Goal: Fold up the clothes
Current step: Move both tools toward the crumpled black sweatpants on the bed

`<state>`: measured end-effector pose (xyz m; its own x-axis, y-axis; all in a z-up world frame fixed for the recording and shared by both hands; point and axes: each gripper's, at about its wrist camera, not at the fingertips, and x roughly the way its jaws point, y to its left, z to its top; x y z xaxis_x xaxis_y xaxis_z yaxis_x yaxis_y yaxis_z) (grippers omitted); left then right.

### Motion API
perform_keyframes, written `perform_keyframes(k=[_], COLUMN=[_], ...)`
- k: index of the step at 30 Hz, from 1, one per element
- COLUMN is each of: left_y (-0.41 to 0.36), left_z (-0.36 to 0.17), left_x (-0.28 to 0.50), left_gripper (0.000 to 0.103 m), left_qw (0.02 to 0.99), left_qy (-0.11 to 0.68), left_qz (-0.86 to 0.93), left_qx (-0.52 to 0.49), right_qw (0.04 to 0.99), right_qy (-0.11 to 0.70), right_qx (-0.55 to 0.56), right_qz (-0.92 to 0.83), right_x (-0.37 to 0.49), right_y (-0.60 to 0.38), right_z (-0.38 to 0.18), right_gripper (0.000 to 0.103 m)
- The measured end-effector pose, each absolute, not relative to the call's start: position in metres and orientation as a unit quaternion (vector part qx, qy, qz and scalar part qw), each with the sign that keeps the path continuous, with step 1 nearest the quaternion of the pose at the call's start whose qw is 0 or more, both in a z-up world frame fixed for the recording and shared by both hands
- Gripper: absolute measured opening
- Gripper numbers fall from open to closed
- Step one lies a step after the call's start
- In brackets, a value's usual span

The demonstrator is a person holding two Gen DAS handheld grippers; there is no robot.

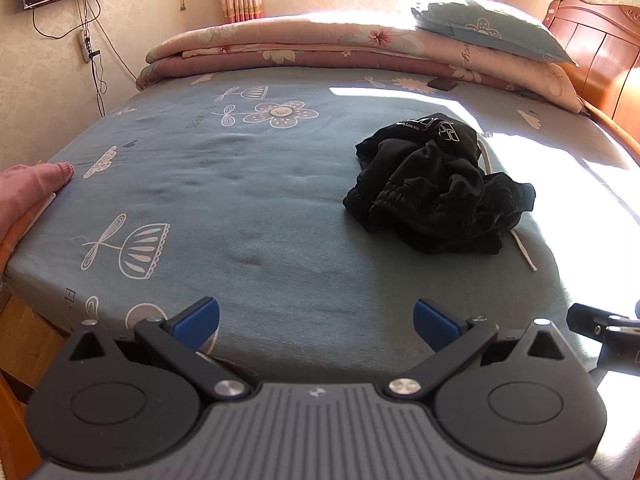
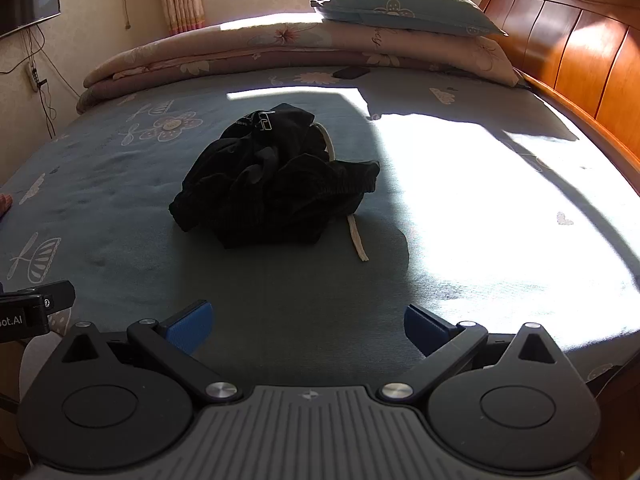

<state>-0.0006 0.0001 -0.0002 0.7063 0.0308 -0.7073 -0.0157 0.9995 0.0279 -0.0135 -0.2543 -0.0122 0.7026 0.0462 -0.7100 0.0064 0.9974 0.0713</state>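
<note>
The risk I judged was a tool catching only one layer of the black garment (image 2: pixel 272 184), or its pale cord (image 2: pixel 357 240), so the bundle would drag. It lay crumpled in a heap mid-bed (image 1: pixel 240 200), unfolded. The left tool (image 1: pixel 316 322) and right tool (image 2: pixel 308 326) stood wide, empty, near the bed's edge.

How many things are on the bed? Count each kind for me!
Black clothes: 1 crumpled heap with a white drawstring
Pillows: 1
Folded quilts: 1
Small dark flat thing by the quilt: 1, too small to tell what
Total: 4
</note>
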Motion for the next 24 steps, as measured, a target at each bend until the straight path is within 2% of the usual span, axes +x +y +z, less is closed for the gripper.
perform_keyframes(k=[24], left_y=[-0.002], left_z=[-0.008], left_x=[0.011], left_gripper=[0.103], left_qw=[0.92], left_qy=[0.391], left_qz=[0.014], left_qx=[0.007], right_qw=[0.919], right_qy=[0.394], right_qx=[0.021], right_qz=[0.019], right_x=[-0.004], right_y=[-0.249], right_z=[-0.012], right_gripper=[0.103])
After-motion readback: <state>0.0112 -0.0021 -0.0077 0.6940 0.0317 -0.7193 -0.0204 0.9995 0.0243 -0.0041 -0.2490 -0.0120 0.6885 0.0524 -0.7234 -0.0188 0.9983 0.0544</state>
